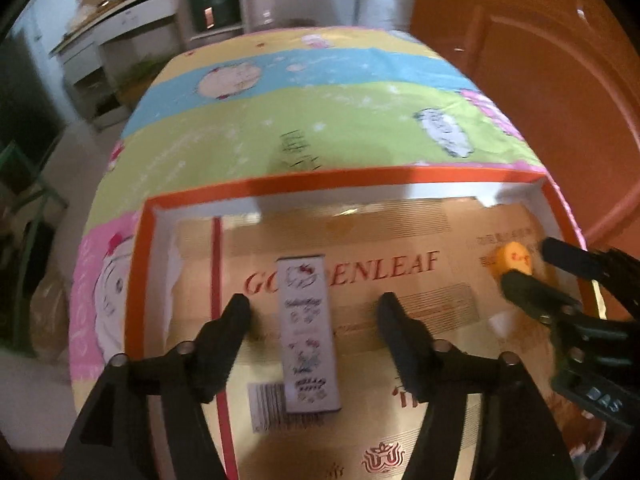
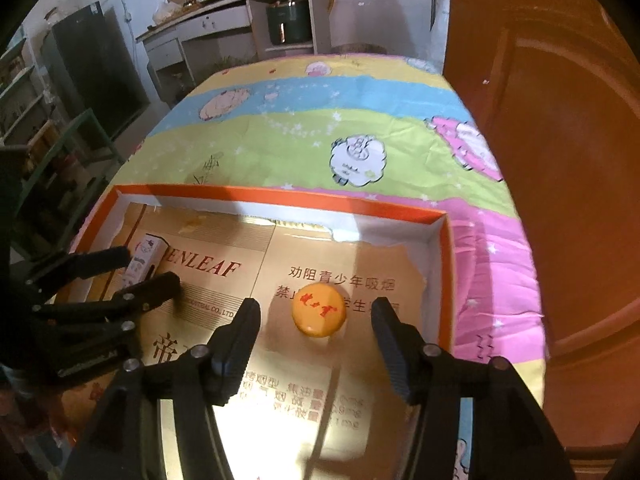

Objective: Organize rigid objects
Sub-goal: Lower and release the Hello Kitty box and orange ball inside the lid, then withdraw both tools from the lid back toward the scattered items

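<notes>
1. Left claw is held apart around the small box, near the tray's left edge.
2. Right claw is held apart around the orange ball, near the right edge.
3. Risk: the ball could be rolled away if nudged off-centre.

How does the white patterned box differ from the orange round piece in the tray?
The white patterned box is long and rectangular; the orange round piece is a low disc. The box carries cartoon prints, the disc red characters. Both lie inside the orange-rimmed tray, each between an open hand-held gripper's fingers, untouched.
</notes>
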`<state>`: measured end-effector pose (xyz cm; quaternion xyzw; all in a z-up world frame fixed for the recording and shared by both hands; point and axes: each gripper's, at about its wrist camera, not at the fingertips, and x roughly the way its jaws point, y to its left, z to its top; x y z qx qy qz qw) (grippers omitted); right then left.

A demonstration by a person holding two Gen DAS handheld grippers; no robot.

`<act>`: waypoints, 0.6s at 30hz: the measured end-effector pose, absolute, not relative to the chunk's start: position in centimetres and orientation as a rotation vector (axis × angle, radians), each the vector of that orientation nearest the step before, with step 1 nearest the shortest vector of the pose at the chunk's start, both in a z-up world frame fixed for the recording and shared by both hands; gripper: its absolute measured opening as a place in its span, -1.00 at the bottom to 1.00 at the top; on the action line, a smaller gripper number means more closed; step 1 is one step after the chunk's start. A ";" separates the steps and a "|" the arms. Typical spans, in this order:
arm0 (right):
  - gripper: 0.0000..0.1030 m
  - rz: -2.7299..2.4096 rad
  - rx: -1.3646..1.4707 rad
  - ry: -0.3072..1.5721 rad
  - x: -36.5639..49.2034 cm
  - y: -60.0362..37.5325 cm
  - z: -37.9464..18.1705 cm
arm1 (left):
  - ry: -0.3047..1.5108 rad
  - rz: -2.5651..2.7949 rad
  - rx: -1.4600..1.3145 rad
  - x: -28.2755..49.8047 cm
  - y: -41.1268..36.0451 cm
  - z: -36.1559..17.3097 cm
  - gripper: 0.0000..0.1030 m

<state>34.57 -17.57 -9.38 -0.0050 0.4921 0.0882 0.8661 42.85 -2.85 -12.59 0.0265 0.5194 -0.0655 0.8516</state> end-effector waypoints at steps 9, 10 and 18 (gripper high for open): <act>0.11 0.143 -0.033 0.925 30.4 -17.7 -6.2 | 1.068 -0.119 0.021 41.6 -2.1 -12.3 0.19; 0.11 0.138 -0.030 0.914 30.0 -17.8 -5.9 | 1.063 -0.117 0.012 41.3 -2.0 -12.1 0.18; 0.11 0.130 -0.022 0.854 26.5 -17.6 -3.5 | 0.942 -0.167 -0.057 37.7 -1.3 -8.1 0.17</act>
